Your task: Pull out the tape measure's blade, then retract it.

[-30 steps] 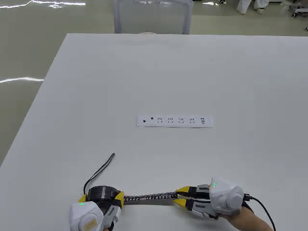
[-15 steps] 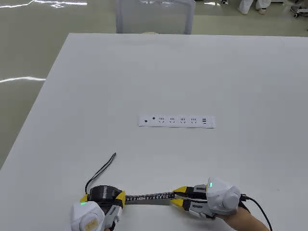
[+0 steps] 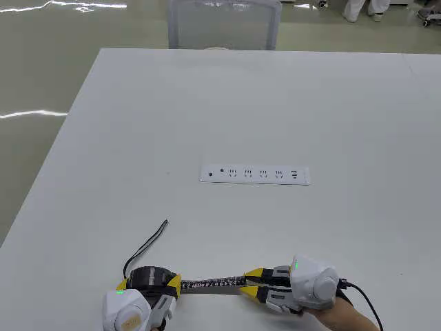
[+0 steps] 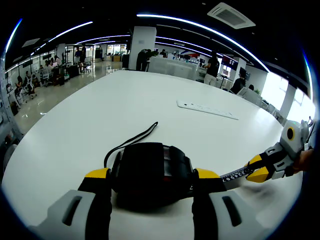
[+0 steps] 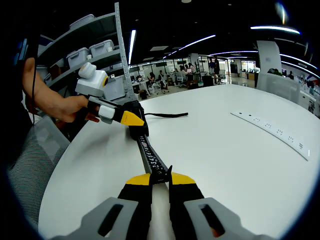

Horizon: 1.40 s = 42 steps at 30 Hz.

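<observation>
A black tape measure case (image 3: 148, 278) with a black wrist strap (image 3: 146, 241) lies near the table's front edge. My left gripper (image 4: 150, 175) is shut on the case (image 4: 150, 172); it appears in the head view as the left gripper (image 3: 148, 289). A short stretch of blade (image 3: 210, 283) runs right from the case to my right gripper (image 3: 249, 285), which is shut on the blade's end. In the right gripper view the blade (image 5: 148, 152) leads from my right gripper (image 5: 160, 179) back to the case (image 5: 137, 120).
A white power strip (image 3: 255, 174) lies flat in the middle of the white table (image 3: 275, 103). A grey chair (image 3: 222, 24) stands behind the table's far edge. A cable (image 3: 362, 300) trails from the right gripper. People and shelves stand in the room beyond.
My right gripper has moved left toward the case, and the stretch of blade between the two grippers is shorter. The left gripper holds the case in place.
</observation>
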### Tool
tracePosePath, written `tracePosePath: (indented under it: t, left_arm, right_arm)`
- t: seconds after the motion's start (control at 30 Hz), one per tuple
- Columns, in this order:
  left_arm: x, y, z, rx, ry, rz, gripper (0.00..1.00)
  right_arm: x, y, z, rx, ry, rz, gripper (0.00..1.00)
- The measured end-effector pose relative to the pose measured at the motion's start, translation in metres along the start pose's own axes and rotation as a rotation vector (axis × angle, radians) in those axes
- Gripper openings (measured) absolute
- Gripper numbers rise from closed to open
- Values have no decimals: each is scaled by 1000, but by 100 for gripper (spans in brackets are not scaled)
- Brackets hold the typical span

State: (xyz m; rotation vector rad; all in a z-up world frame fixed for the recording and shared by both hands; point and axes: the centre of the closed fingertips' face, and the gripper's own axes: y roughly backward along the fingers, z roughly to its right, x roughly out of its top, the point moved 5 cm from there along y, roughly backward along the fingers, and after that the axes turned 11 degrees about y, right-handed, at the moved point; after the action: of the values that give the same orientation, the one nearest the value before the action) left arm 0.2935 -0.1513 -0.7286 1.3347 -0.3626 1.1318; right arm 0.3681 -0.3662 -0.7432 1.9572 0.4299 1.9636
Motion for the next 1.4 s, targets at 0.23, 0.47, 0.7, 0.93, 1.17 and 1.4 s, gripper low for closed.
tracePosePath:
  t: [0.23, 0.47, 0.7, 0.93, 1.17, 1.4]
  left_arm:
    - [-1, -1, -1, -2, 3, 1, 62]
    - [0, 0, 0, -4, 8, 0, 62]
    - [0, 0, 0, -7, 11, -3, 62]
    - [0, 1, 0, -9, 14, -3, 62]
    - [0, 1, -1, -14, 20, -5, 61]
    - [1, 1, -1, -13, 21, -8, 61]
  right_arm:
    - [1, -3, -1, -2, -4, 2, 11]
    - [3, -6, -2, -3, -8, 5, 11]
    - [5, -10, -1, -5, -7, 9, 11]
    - [6, -10, -1, -8, -4, 8, 11]
    - [7, -10, 0, -11, 2, 6, 11]
    - [8, -9, -1, -13, 4, 7, 11]
